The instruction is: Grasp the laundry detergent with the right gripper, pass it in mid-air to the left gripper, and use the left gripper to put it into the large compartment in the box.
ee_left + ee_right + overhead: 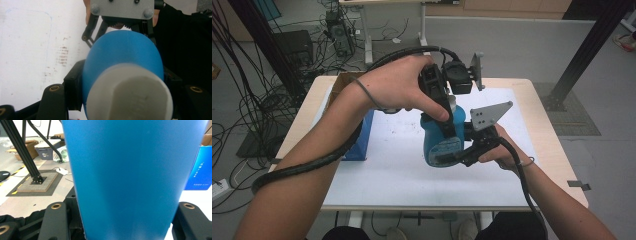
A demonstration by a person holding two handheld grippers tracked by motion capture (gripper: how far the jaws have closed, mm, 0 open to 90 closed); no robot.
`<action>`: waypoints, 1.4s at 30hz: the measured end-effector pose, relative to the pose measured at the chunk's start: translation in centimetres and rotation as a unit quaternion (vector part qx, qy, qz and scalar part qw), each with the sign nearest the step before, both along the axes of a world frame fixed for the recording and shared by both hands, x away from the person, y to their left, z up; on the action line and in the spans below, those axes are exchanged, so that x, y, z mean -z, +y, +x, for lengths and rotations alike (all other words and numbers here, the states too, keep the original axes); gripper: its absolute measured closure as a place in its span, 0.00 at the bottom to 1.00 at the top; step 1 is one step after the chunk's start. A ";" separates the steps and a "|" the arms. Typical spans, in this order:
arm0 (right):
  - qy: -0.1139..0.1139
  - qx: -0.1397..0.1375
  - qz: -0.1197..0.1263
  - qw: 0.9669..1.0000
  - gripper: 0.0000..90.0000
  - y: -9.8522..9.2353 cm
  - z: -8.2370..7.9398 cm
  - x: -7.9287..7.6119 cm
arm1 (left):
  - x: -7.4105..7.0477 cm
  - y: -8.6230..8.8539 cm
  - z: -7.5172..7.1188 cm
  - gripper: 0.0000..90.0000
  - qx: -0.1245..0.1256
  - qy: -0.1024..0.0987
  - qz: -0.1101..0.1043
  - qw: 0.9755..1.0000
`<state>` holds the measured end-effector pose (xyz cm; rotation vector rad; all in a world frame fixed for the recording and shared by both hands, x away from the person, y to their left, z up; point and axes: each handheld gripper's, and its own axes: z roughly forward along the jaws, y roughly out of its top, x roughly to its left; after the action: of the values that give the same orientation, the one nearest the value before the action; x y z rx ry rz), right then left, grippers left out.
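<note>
The table [542, 150], a pale wooden top under a smooth white mat flecked with dark marks, lay beneath everything. A flat blue box [361, 142] stood at the mat's left edge. Above the middle of the mat a blue bottle [441, 142], smooth, rounded and tapering, with a white faceted cap [130, 95], was held off the surface. The left gripper [447, 122] came down from above, wrist bent, jaws clenched on the bottle's cap end. The right gripper [457, 152] reached in level from the right, clamped around the bottle's body.
</note>
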<state>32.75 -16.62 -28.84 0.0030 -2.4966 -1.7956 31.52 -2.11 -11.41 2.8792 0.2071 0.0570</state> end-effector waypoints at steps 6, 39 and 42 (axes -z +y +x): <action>-0.001 0.000 -0.001 1.000 0.45 -0.1 -0.1 0.1 | 0.0 -0.2 0.0 0.41 0.003 0.003 0.007 1.000; -0.003 0.002 0.001 1.000 0.45 -0.3 -0.3 0.1 | 0.0 -0.4 -0.3 0.41 0.004 0.002 0.010 1.000; -0.003 0.003 0.001 1.000 0.45 -0.3 -0.3 0.1 | 0.0 -0.4 -0.3 0.41 0.003 0.002 0.009 1.000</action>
<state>32.44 -16.89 -28.92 0.0021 -2.5011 -1.8028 31.27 -2.47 -11.41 2.8980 0.2010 0.0536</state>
